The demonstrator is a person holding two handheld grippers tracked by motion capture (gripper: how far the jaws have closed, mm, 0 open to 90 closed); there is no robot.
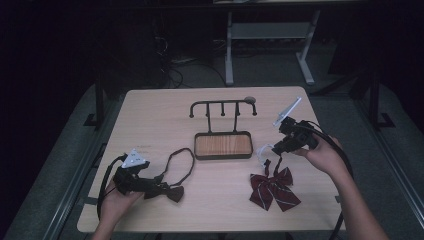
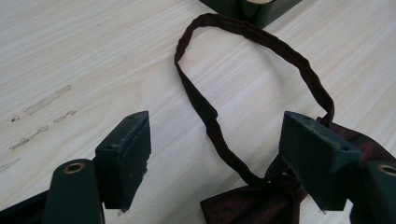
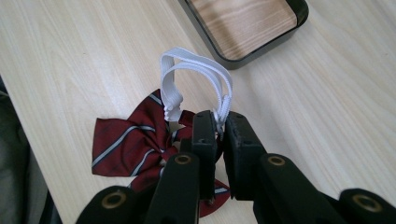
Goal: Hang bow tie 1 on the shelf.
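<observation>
A dark maroon bow tie (image 1: 167, 190) with a long neck loop (image 2: 261, 46) lies at the table's front left. My left gripper (image 1: 145, 185) stands open over it, one jaw on each side of the loop's lower end (image 2: 224, 154). At the front right lies a red striped bow tie (image 1: 274, 187) with a white elastic strap (image 3: 196, 70). My right gripper (image 1: 276, 148) is shut on that strap (image 3: 221, 119) and holds it raised above the bow (image 3: 130, 137).
A black hook stand (image 1: 223, 106) rises from a tray base (image 1: 223, 145) with a wood inlay at the table's middle. The table's front edge (image 1: 210, 231) runs just below both bows. Desk legs (image 1: 229, 50) stand beyond the far edge.
</observation>
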